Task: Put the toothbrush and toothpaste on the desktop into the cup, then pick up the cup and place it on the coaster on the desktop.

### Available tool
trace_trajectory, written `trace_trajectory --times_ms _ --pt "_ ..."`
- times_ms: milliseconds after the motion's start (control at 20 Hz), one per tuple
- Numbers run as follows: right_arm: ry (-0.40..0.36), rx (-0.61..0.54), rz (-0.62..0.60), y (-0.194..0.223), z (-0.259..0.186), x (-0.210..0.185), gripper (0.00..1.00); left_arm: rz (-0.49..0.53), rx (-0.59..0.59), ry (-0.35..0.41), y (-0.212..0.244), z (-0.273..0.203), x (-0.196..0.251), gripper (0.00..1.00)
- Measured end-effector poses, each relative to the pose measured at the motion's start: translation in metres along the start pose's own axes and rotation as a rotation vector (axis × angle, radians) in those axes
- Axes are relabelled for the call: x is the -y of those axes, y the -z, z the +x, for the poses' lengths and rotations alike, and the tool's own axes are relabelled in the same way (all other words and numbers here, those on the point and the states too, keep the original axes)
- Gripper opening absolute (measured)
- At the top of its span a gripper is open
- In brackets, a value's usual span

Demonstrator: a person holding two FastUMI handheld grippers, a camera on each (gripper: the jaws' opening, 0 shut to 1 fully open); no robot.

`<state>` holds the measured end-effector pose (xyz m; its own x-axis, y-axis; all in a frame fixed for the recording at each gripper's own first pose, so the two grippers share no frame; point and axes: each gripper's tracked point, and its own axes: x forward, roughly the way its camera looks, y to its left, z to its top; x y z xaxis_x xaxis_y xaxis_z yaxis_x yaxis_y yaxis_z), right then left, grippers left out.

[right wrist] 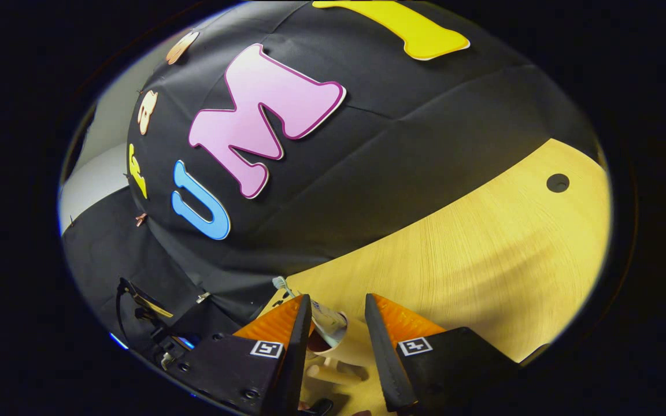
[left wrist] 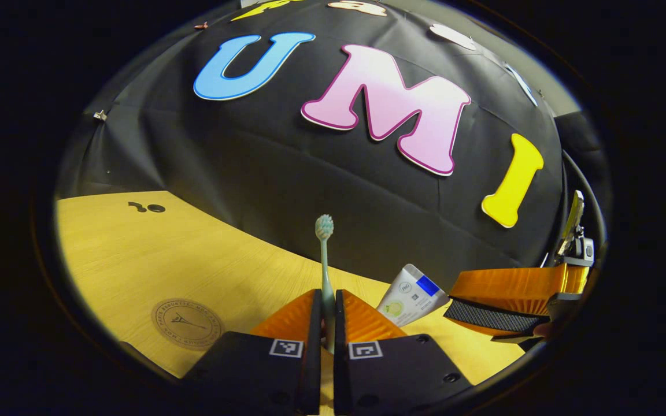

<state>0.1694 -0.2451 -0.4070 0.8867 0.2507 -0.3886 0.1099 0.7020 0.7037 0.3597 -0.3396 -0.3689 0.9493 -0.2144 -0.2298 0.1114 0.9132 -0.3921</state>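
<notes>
left gripper view: left claw (left wrist: 327, 315) is pinched narrow on the toothbrush (left wrist: 325, 260), both fingers against the handle, brush standing upright w/ its bristle head up in front of the black cloth wall. just right of it the toothpaste (left wrist: 411, 294) tube pokes up at a tilt, crimped end highest; can't see what it sits in from here. further right is the right claw (left wrist: 503, 303), fingers pointing toward the tube. round coaster (left wrist: 187, 323) lies flat on the yellow wood desk (left wrist: 136, 260), left of the left claw, well apart from the brush.

right gripper view: right claw (right wrist: 336, 323) has its fingers spread wide w/ a gap, nothing pressed. btwn them the toothpaste (right wrist: 327, 320) tube and the rim of the cup (right wrist: 324, 344) show, partly hidden; can't tell if a finger touches the tube. brush head (right wrist: 280, 283) peeks above the left-hand finger.
</notes>
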Motion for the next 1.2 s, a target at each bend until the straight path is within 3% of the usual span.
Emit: trace_trajectory --times_ms 50,250,300,350,400,450,500,550,650,700,750,900,1200 --pt "0.007 -0.002 -0.005 0.002 -0.001 0.002 0.57 0.014 0.005 0.005 0.001 0.003 0.001 0.16" --pt "0.027 -0.028 -0.023 0.008 -0.011 0.002 0.57 0.103 -0.009 -0.019 0.004 -0.006 -0.005 0.42" --pt "0.037 -0.037 -0.034 0.010 -0.014 0.003 0.57 0.097 -0.016 -0.014 0.004 -0.011 -0.005 0.60" --pt "0.048 -0.049 -0.048 0.013 -0.020 0.002 0.57 0.089 -0.017 -0.010 0.001 -0.016 -0.006 0.63" --pt "0.056 -0.061 -0.068 0.017 -0.024 0.001 0.57 0.081 -0.011 -0.007 -0.003 -0.023 -0.008 0.77" --pt "0.066 -0.071 -0.091 0.021 -0.028 0.000 0.57 0.070 -0.014 -0.004 -0.009 -0.031 -0.010 0.69" --pt "0.077 -0.079 -0.117 0.024 -0.033 -0.002 0.57 0.059 -0.016 -0.002 -0.014 -0.040 -0.012 0.80" --pt "0.087 -0.084 -0.146 0.028 -0.037 -0.005 0.57 0.051 -0.024 0.008 -0.019 -0.051 -0.014 0.72" --pt "0.105 -0.086 -0.212 0.038 -0.044 -0.014 0.59 0.058 -0.034 0.010 -0.030 -0.077 -0.020 0.75" --pt "0.118 -0.081 -0.256 0.042 -0.046 -0.019 0.59 0.070 -0.042 0.010 -0.033 -0.089 -0.026 0.70" --pt "0.132 -0.076 -0.309 0.048 -0.048 -0.024 0.59 0.084 -0.052 0.006 -0.037 -0.102 -0.031 0.80" --pt "0.178 -0.078 -0.452 0.067 -0.044 -0.036 0.63 0.109 -0.086 -0.007 -0.043 -0.143 -0.049 0.82" --pt "0.334 -0.343 -0.532 0.124 -0.033 -0.030 0.63 0.142 -0.139 -0.018 -0.045 -0.210 -0.081 0.83"
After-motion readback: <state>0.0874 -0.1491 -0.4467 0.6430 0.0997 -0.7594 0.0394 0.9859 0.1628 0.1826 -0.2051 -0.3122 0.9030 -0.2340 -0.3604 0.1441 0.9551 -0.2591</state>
